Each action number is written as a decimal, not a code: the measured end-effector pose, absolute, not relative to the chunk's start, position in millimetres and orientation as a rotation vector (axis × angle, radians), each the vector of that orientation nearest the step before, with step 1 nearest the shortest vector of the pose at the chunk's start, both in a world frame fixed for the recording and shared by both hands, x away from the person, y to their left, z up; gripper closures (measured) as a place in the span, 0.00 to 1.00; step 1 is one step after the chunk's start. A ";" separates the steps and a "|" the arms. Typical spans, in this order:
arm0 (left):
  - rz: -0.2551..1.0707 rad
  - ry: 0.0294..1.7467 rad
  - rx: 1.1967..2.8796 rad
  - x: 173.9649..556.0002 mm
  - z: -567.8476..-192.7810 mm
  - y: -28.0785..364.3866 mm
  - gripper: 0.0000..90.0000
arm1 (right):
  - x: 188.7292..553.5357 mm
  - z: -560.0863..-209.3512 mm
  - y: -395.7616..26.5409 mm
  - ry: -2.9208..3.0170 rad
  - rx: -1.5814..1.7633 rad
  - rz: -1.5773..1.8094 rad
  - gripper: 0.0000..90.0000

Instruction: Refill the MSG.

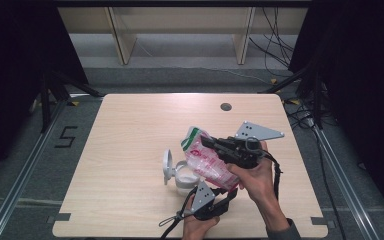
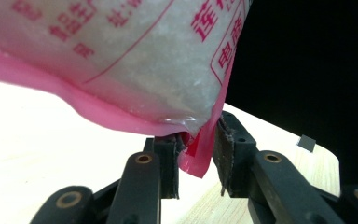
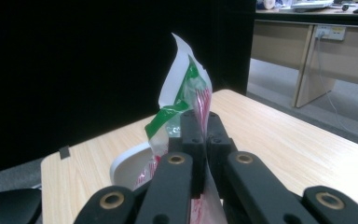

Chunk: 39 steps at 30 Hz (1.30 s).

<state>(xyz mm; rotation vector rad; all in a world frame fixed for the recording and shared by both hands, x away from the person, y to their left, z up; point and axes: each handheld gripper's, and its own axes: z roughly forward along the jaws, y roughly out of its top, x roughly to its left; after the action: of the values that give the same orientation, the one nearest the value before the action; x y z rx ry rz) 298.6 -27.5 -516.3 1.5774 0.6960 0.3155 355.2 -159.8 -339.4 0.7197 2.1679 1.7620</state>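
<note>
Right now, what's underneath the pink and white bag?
Under the bag sits a white container, its round lid hinged open. The bag covers the container's right side, and what is inside the container cannot be made out.

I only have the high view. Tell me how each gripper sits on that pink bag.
Observer: The right gripper is clamped shut on the bag near its green-striped top edge.
Operator: Report the left one.
Observer: The left gripper has the bag's pink bottom corner hanging between its fingers, with a gap beside the right-hand one, so it is not pinched.
Operator: Say what is inside the bag.
Observer: White grainy crystals show through the clear film, under red printed characters.
</note>
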 end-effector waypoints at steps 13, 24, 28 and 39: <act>0.304 0.701 1.597 294.5 -517.6 -27.1 0.71 | 351.9 -339.3 -183.0 2.109 0.769 1.832 1.00; 0.318 0.733 1.643 293.8 -517.3 -19.2 0.62 | 356.2 -346.5 -195.0 2.074 0.807 1.909 1.00; 0.307 0.737 1.642 293.0 -515.9 -18.2 0.58 | 354.7 -346.6 -197.9 2.072 0.816 1.938 1.00; 0.291 0.751 1.638 284.4 -513.2 -14.6 0.53 | 353.9 -346.6 -211.2 2.017 0.831 1.963 1.00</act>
<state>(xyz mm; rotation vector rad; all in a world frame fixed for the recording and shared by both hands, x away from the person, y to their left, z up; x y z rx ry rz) 284.4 -14.6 -513.2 1.6384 0.7510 0.2914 353.9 -211.2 -346.6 0.8314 2.0172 1.9627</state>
